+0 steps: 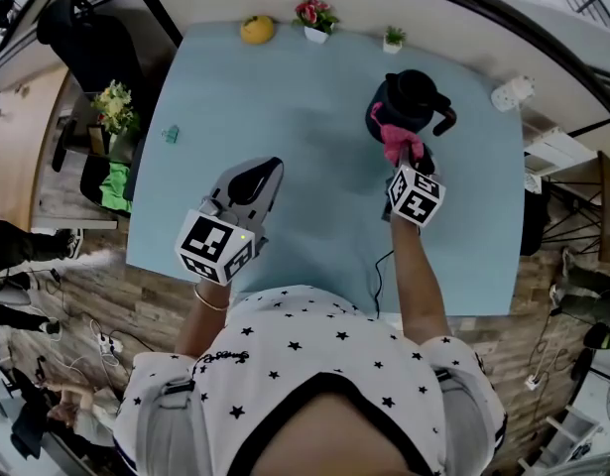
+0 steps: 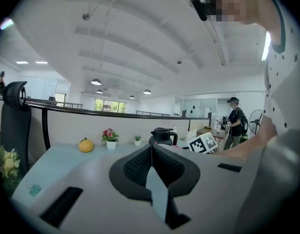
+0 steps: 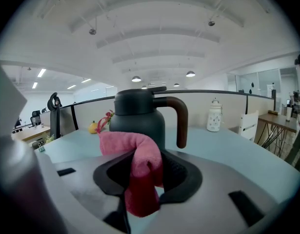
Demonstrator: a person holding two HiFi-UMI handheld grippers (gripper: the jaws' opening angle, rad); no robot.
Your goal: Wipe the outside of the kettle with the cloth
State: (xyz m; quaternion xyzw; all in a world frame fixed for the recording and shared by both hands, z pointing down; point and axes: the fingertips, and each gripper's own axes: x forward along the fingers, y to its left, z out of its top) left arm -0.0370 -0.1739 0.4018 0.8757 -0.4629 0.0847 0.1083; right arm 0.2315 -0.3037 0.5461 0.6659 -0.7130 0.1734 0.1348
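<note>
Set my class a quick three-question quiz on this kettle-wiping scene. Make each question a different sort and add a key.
1. Fill the gap: in the right gripper view, the kettle has its handle on its ____ side.
2. Choose one: the right gripper has its jaws shut on
A. a cloth
B. a sponge
C. nothing
3. True or false: the left gripper grips the kettle's handle.

Key: 1 right. 2 A. 3 false: its jaws are shut on nothing, well away from the kettle.
</note>
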